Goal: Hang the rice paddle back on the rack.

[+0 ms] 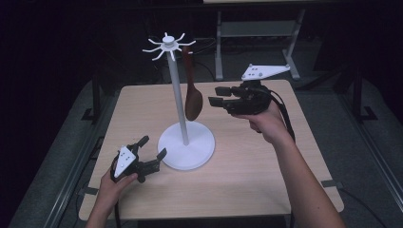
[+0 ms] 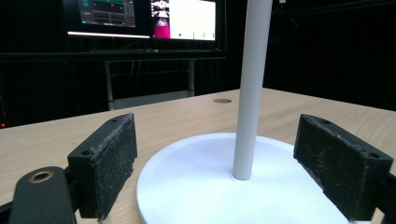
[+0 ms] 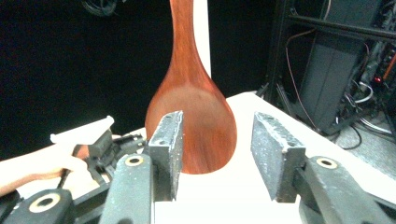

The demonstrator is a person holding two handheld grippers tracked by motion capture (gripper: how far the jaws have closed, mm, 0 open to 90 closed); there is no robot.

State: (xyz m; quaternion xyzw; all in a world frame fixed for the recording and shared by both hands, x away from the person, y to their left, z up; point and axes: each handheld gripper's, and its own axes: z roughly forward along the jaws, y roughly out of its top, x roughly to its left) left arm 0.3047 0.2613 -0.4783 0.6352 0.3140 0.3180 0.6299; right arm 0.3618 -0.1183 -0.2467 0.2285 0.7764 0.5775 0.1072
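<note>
A white stand (image 1: 186, 144) with a tall pole and hooked top (image 1: 168, 45) rises from the table's middle. A brown wooden spoon (image 1: 193, 97) hangs from one hook, bowl down. My right gripper (image 1: 216, 96) is held in the air just right of the spoon bowl, open, nothing between its jaws; in the right gripper view the spoon bowl (image 3: 192, 126) hangs just beyond the gripper (image 3: 215, 158). My left gripper (image 1: 153, 147) rests low at the stand's left edge, open; in its view the round base (image 2: 224, 186) and pole (image 2: 250, 88) lie between and beyond its jaws (image 2: 219, 172).
The light wooden table (image 1: 247, 180) has bare room to the right and front of the stand. A metal shelf frame (image 1: 259, 33) stands behind the table. Monitors (image 2: 144, 16) glow in the dark background of the left gripper view.
</note>
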